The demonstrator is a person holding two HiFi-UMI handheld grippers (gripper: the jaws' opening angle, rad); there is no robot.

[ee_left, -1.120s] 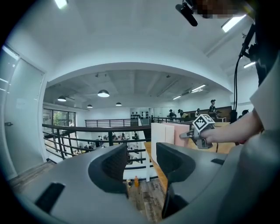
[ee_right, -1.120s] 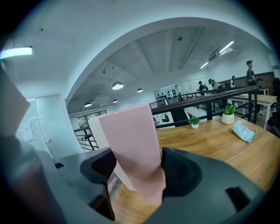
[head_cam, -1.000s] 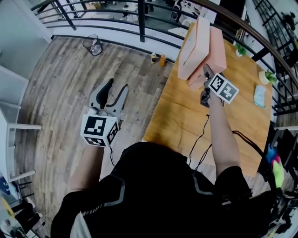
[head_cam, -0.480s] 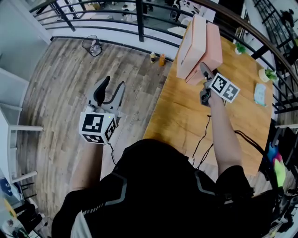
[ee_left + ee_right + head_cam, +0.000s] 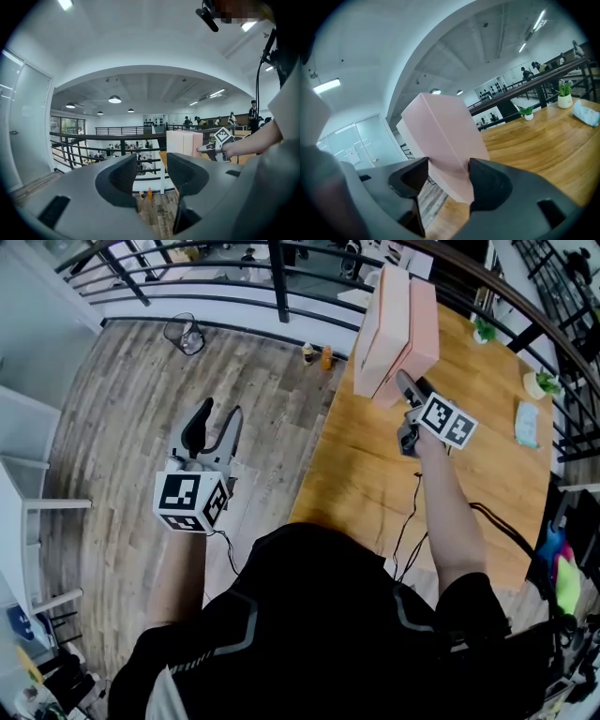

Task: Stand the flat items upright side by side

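Two flat boxes stand upright side by side at the far left corner of the wooden table: a pale pink one and a darker pink one. My right gripper reaches their near lower edge. Its jaws have just been closing, and in the right gripper view both sides of the darker pink box touch them, so my right gripper is shut on it. The pale box shows behind it. My left gripper hangs over the floor, open and empty; the left gripper view shows nothing between the jaws of my left gripper.
Two small potted plants and a pale blue cloth sit at the table's far right. A black cable trails over the near edge. A black railing runs behind the table. Two small bottles and a wire bin stand on the floor.
The right gripper has dipped slightly at the boxes' lower edge, and the two boxes now stand closer together and straighter. The left gripper has barely moved.
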